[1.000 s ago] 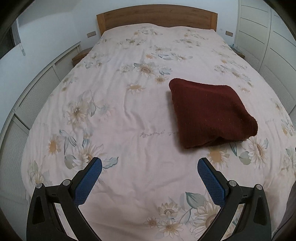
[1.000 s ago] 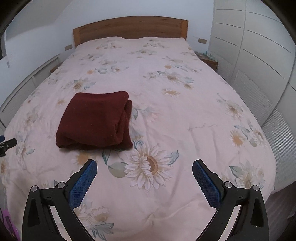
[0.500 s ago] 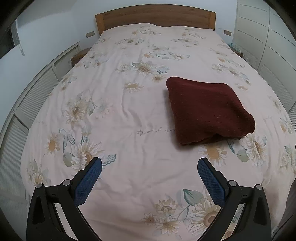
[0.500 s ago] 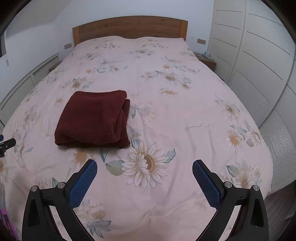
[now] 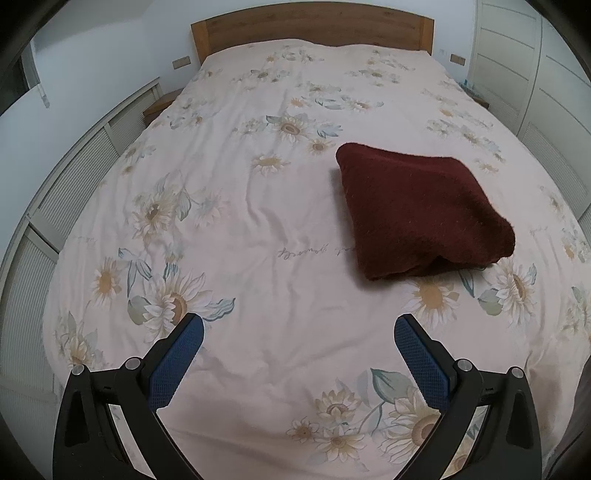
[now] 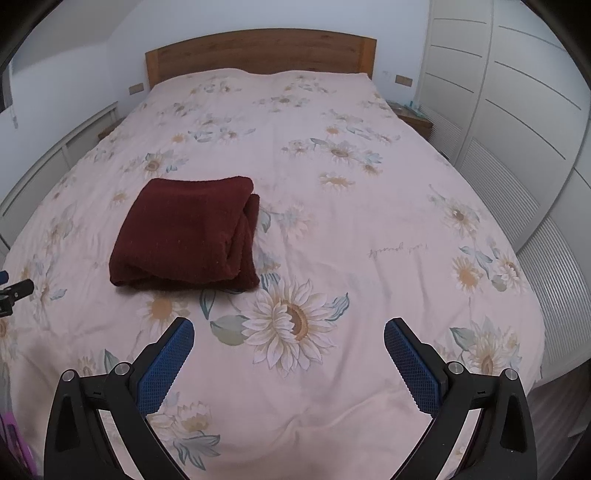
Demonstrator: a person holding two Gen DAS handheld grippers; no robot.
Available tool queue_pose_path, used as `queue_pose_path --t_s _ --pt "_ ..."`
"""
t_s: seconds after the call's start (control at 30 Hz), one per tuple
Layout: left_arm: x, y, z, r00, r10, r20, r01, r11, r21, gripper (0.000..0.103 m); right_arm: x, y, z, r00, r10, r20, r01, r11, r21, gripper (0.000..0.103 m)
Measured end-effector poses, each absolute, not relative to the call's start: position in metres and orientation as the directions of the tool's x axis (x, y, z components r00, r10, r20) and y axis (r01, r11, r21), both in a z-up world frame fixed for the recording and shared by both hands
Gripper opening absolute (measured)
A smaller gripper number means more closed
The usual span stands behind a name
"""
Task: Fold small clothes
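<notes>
A dark red knitted garment [image 5: 421, 210] lies folded into a thick square on the floral bedspread [image 5: 258, 229]. In the left wrist view it is ahead and to the right; in the right wrist view the garment [image 6: 188, 232] is ahead and to the left. My left gripper [image 5: 299, 332] is open and empty, above the bedspread and short of the garment. My right gripper [image 6: 290, 334] is open and empty, over a printed sunflower, to the right of the garment. Part of the left gripper shows at the left edge of the right wrist view [image 6: 14, 291].
The bed has a wooden headboard [image 5: 314, 26] at the far end. White wardrobe doors [image 6: 517, 110] stand along the right side, and a bedside table [image 6: 412, 118] sits beside them. A low white slatted unit [image 5: 74, 177] runs along the left side.
Both grippers have drawn back slightly toward the foot of the bed, so the garment sits a little farther away in both views. The garment has not moved. Both grippers stay open.
</notes>
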State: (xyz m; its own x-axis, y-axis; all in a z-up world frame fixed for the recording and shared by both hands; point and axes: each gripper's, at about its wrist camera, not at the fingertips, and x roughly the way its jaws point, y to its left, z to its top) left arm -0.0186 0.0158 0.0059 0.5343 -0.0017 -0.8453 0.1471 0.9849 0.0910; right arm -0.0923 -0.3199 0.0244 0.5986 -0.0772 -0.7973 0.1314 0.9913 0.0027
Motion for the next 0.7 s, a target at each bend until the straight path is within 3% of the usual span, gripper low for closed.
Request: queue_pose_path --t_s 0.7 --pt "-0.0173 0.0181 0.0012 0.529 0.008 -0.848 0.138 0.986 0.095 0.102 -0.0841 -0.3170 0.0181 0.576 -0.068 -0.815 0.108 0.994 -0.007 0.103"
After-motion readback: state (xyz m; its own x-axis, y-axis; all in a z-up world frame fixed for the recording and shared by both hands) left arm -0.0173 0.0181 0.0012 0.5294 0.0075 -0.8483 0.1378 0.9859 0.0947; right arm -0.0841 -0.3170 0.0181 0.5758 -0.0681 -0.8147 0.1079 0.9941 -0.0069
